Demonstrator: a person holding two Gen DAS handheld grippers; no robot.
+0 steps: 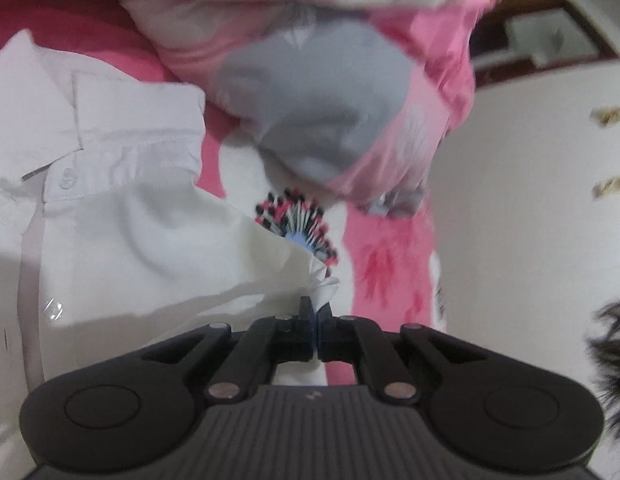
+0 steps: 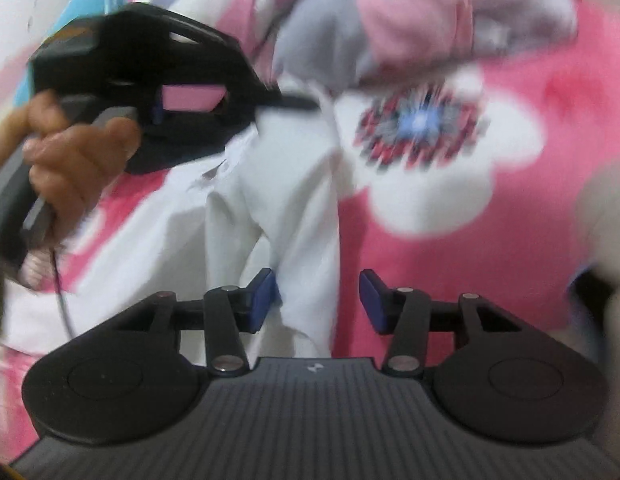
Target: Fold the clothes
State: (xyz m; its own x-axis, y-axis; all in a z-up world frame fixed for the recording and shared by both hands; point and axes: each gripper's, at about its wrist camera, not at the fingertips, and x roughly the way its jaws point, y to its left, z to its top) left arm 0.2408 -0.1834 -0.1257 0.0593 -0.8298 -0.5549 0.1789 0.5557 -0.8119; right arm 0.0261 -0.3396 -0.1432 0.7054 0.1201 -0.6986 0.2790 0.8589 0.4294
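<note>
A white button-up shirt (image 1: 110, 208) lies on a pink flowered bedsheet (image 1: 390, 272). My left gripper (image 1: 315, 320) is shut on a bunched edge of the white shirt. In the right wrist view the shirt (image 2: 294, 216) hangs as a folded strip, and my right gripper (image 2: 318, 300) stands open around its lower part, blue pads on either side. A hand (image 2: 70, 160) holds the left gripper (image 2: 306, 104) at the upper left of that view, its tips pinching the shirt's upper end.
A pink and grey garment pile (image 1: 330, 100) lies beyond the shirt, seen again in the right wrist view as blurred pink and grey cloth (image 2: 410, 28). White floor (image 1: 530, 200) and a dark framed object (image 1: 550, 36) lie to the right of the bed.
</note>
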